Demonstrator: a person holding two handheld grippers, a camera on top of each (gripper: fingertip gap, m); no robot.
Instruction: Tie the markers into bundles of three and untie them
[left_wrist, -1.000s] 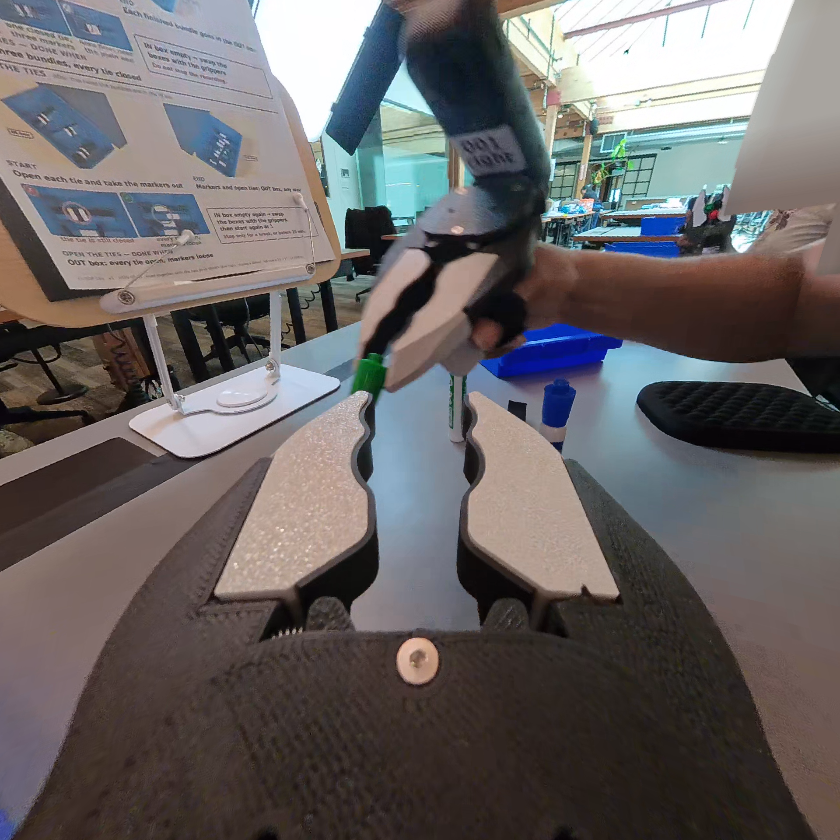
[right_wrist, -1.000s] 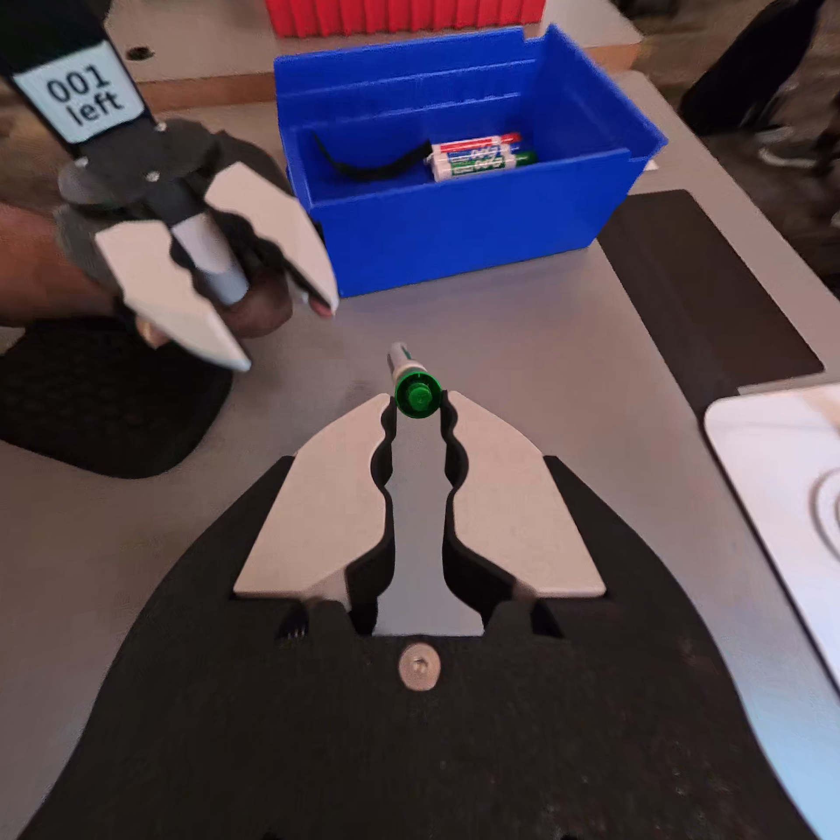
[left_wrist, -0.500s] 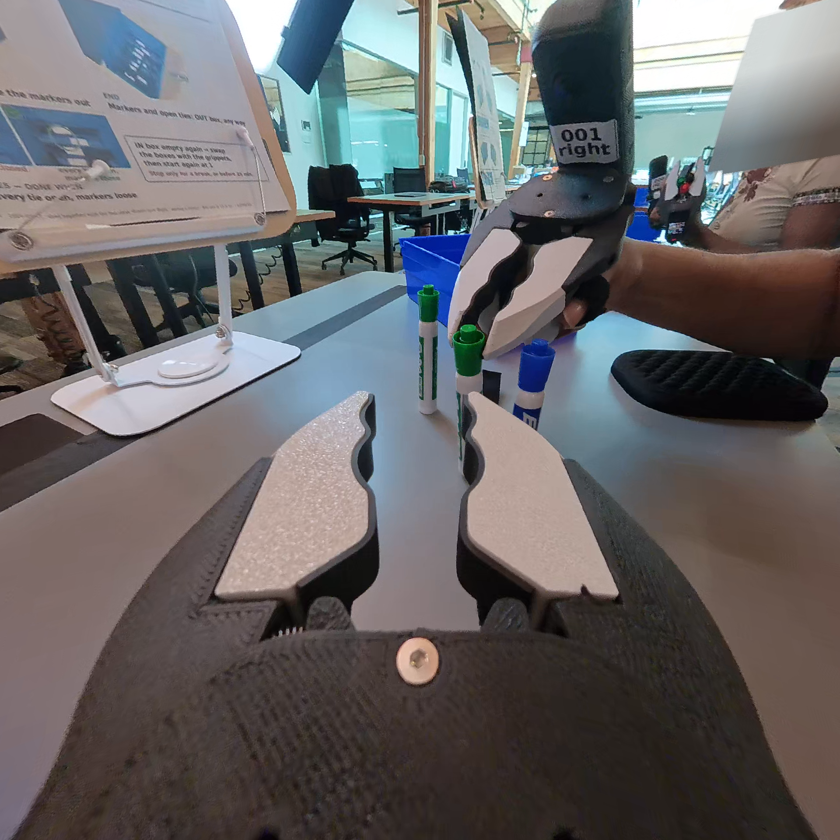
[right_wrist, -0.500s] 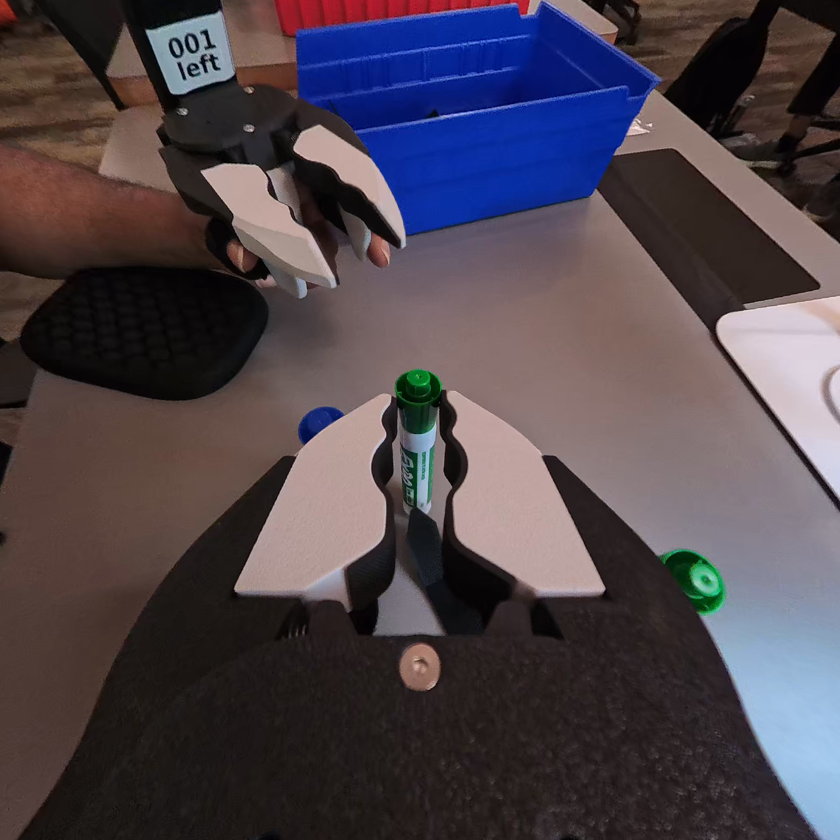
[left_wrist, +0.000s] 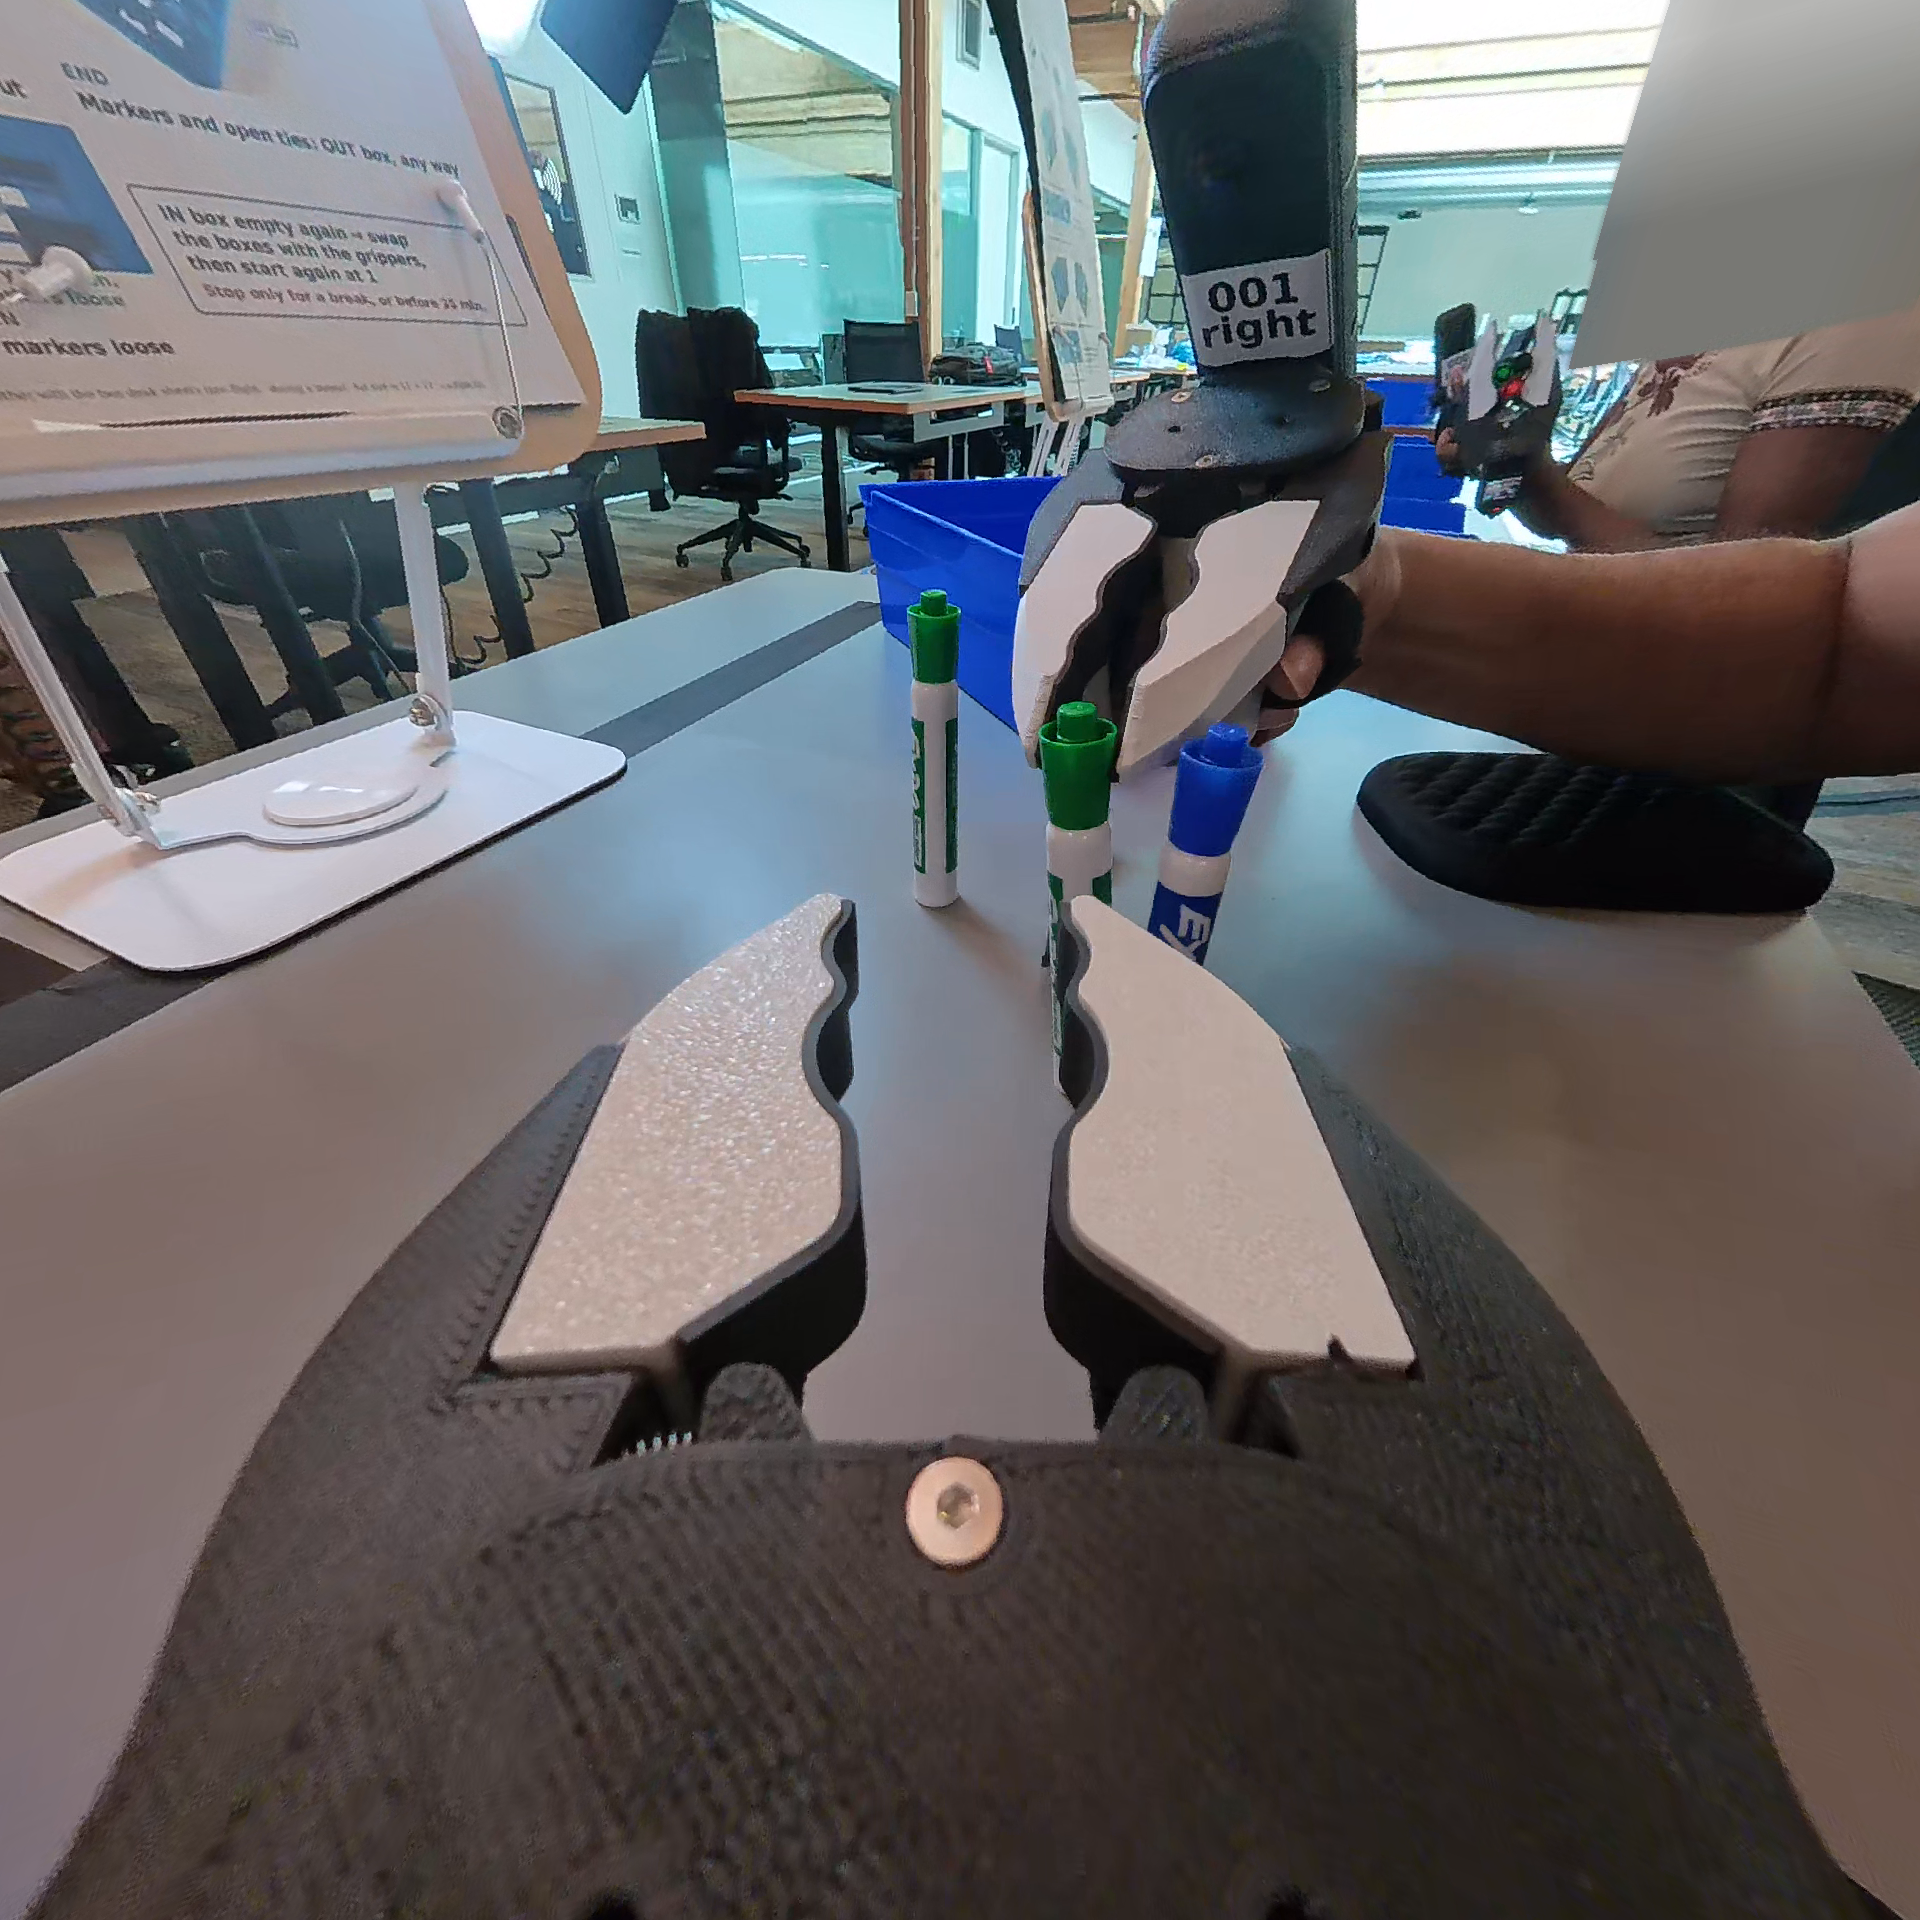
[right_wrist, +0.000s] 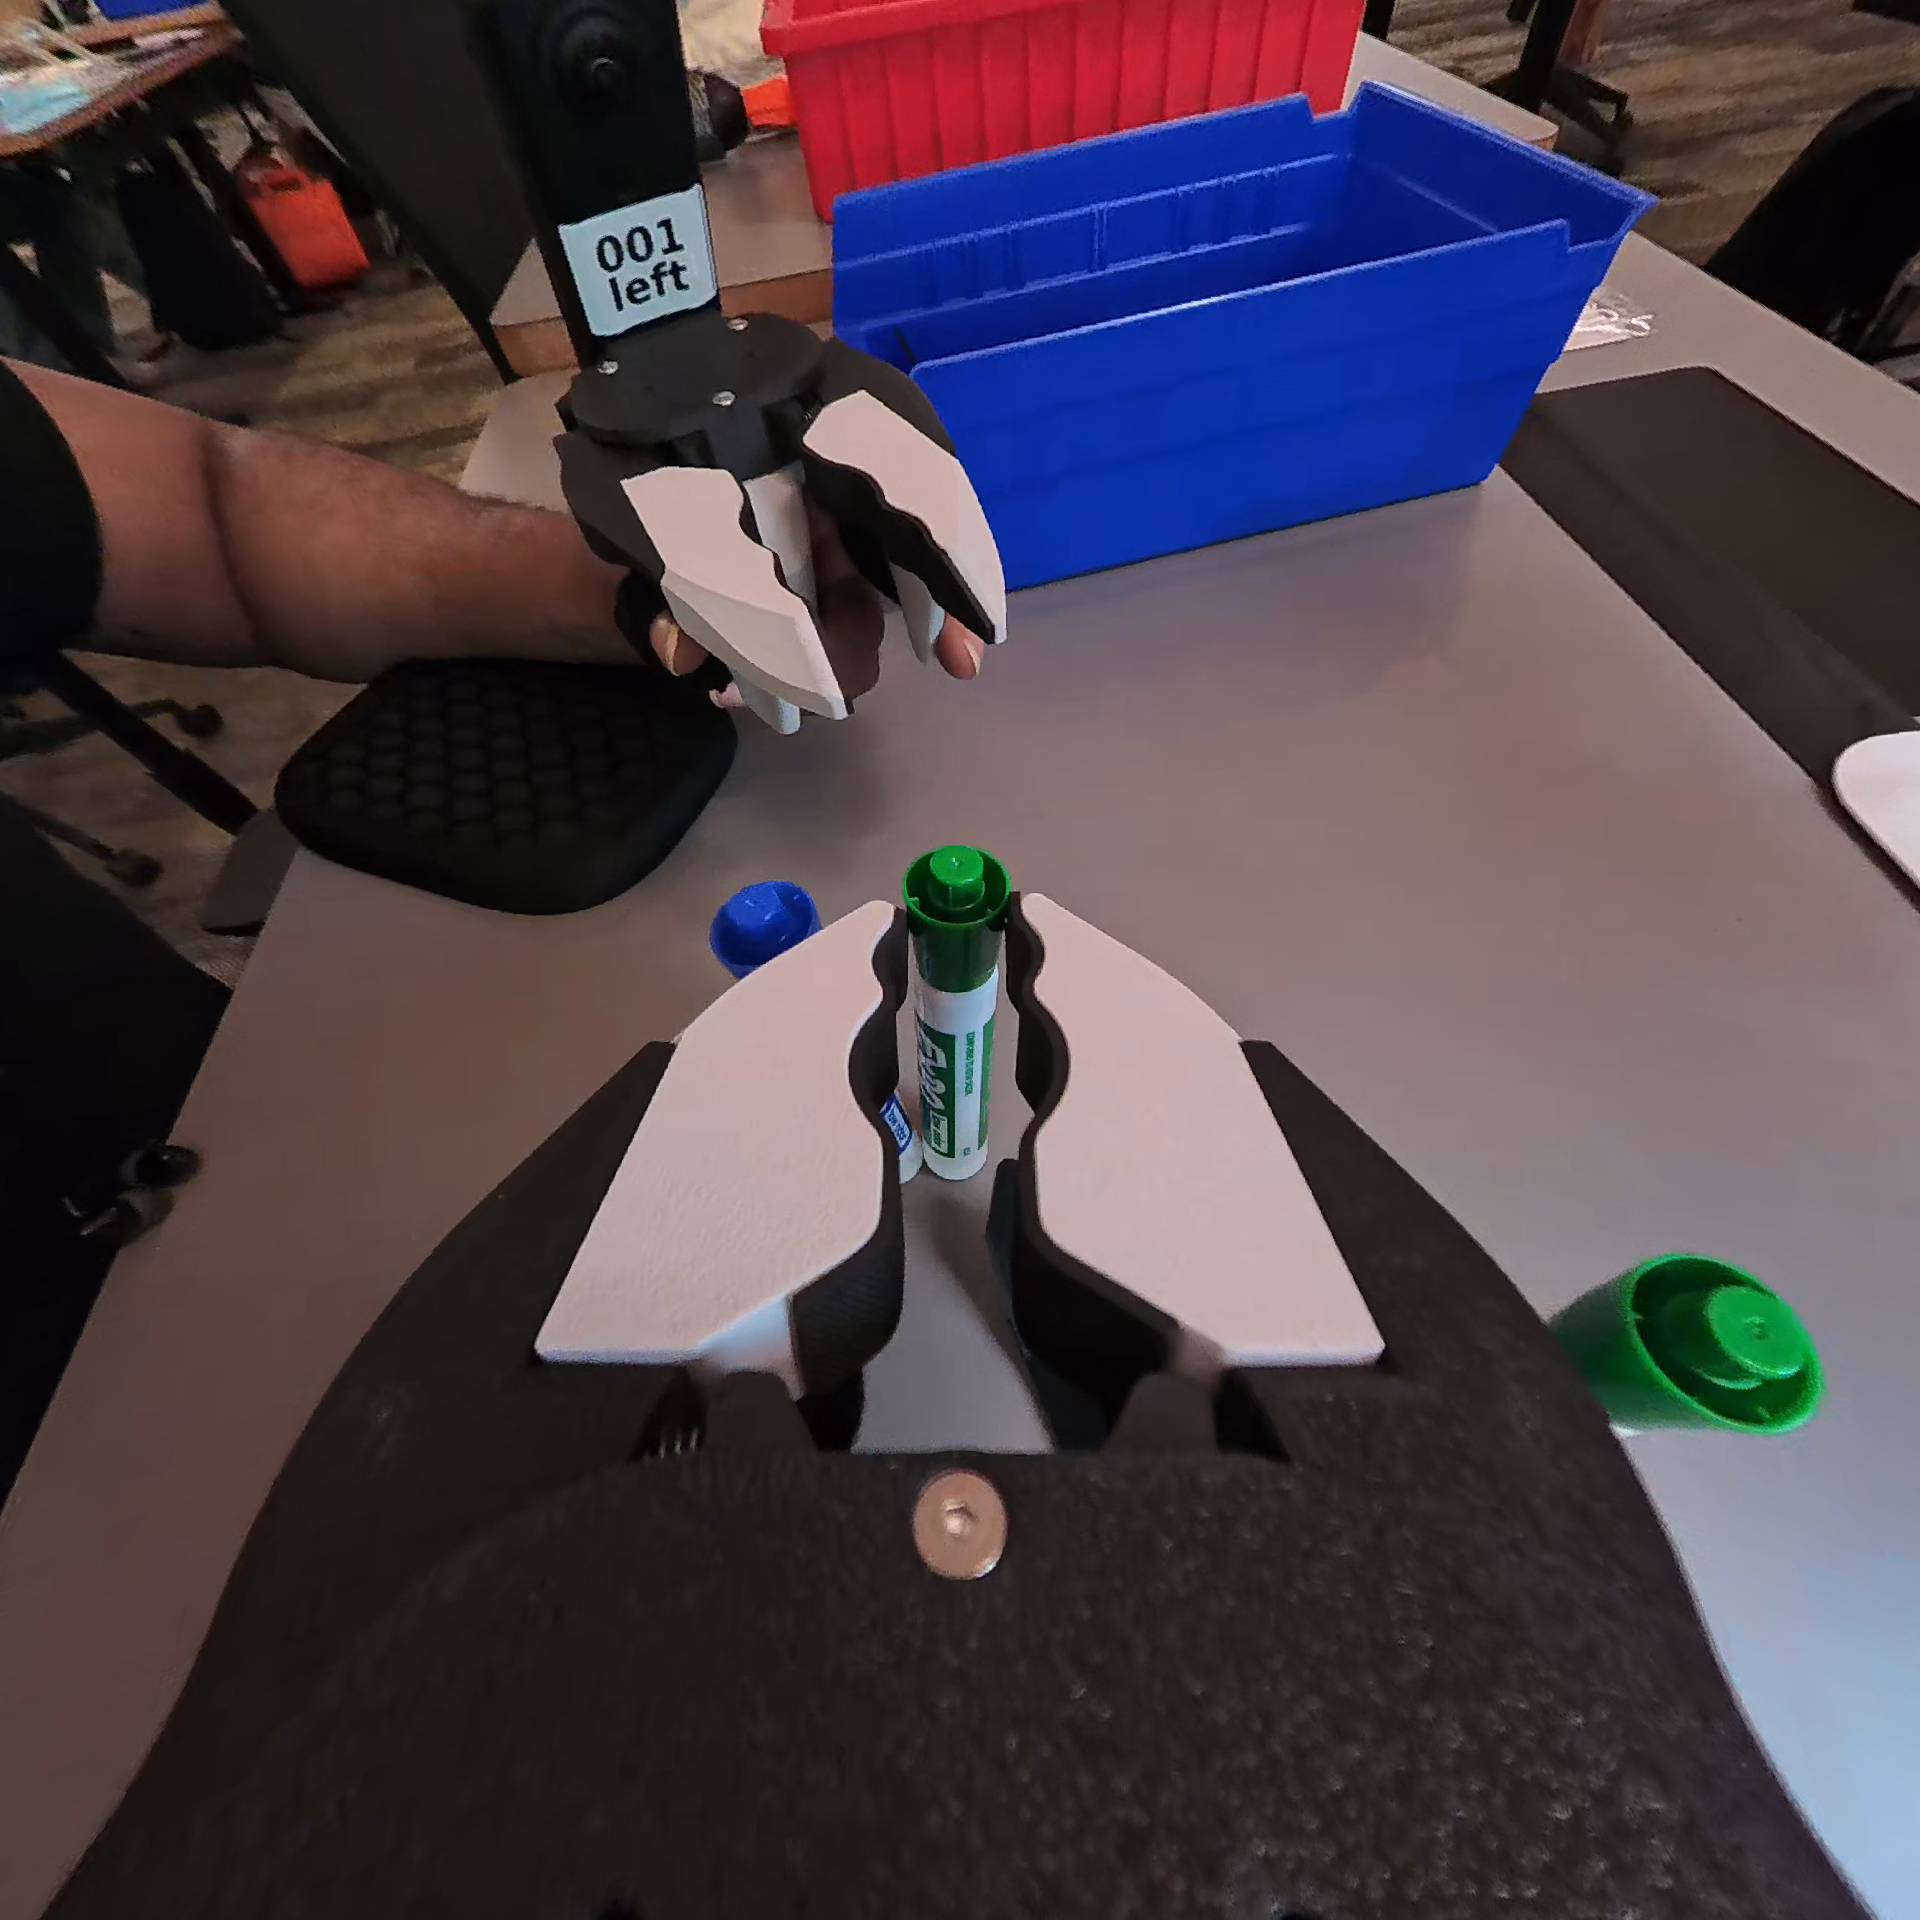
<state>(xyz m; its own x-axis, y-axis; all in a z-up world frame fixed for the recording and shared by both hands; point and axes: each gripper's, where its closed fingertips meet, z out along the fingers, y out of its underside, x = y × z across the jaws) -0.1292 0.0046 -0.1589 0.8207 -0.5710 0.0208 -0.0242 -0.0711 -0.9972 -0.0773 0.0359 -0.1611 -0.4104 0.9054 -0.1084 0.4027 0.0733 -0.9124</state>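
Three markers stand upright on the tabletop (left_wrist: 1455, 1091): two green, one blue (left_wrist: 1205, 831). Right claw (right_wrist: 956, 925), narrow, brackets the middle green marker (right_wrist: 954, 1029); left claw (left_wrist: 961, 925) waits agape, empty. Gathering step; next, crowd them together.

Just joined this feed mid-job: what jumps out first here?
Three markers stand upright on the table: a lone green marker, a second green marker and a blue marker beside it. The right tool straddles the second's cap; the left tool, open and empty, faces them.
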